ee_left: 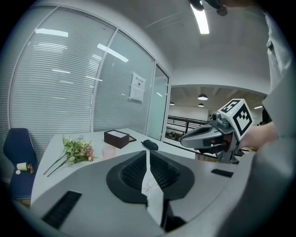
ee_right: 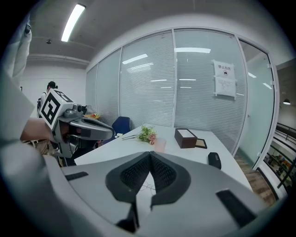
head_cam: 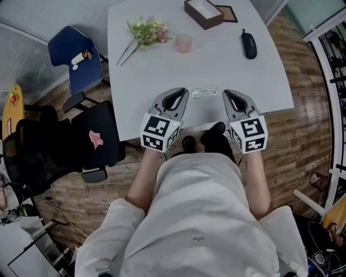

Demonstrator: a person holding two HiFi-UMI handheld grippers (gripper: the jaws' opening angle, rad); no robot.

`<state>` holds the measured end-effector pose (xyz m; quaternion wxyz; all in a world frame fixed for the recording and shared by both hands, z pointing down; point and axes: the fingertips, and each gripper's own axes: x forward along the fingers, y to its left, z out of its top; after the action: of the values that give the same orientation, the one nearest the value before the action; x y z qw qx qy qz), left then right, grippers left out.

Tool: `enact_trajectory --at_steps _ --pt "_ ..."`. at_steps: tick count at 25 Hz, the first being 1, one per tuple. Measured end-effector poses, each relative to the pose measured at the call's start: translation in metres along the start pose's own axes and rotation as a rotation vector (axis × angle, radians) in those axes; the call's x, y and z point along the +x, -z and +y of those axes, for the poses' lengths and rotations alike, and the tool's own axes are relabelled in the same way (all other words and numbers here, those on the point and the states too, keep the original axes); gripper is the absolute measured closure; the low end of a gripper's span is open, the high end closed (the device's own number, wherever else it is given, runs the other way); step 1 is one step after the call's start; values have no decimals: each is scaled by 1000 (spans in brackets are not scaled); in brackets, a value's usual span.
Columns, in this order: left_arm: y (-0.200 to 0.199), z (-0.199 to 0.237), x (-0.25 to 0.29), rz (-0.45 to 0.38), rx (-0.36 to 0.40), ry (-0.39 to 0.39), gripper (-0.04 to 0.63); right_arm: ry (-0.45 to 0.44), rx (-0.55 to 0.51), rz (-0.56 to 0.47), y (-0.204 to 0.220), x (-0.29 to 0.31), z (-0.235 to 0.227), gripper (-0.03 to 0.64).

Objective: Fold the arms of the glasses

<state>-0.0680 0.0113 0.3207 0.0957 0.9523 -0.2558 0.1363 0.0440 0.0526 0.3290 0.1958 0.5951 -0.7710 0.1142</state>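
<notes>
Both claws are held side by side over the near edge of the white table [head_cam: 162,81]. The left gripper [head_cam: 182,93] is closed, its jaw tips brought together with nothing pinched between them, and the right gripper [head_cam: 227,94] is likewise shut and empty. Between the two, the glasses [head_cam: 204,92] are seen lying on the tabletop, gripped by neither. Farther back, a pink cup [head_cam: 184,43] and a bunch of flowers [head_cam: 146,31] are set to the left and a black case [head_cam: 248,44] to the right. A brown box [head_cam: 203,12] is placed at the far edge.
</notes>
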Motion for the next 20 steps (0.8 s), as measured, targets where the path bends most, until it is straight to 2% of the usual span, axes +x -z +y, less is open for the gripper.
enact_trajectory --at_steps 8,20 --pt "-10 1 -6 -44 -1 -27 561 -9 38 -64 -13 -13 -2 612" --pt "-9 1 -5 -28 6 -38 561 -31 49 -78 -17 -16 2 614"
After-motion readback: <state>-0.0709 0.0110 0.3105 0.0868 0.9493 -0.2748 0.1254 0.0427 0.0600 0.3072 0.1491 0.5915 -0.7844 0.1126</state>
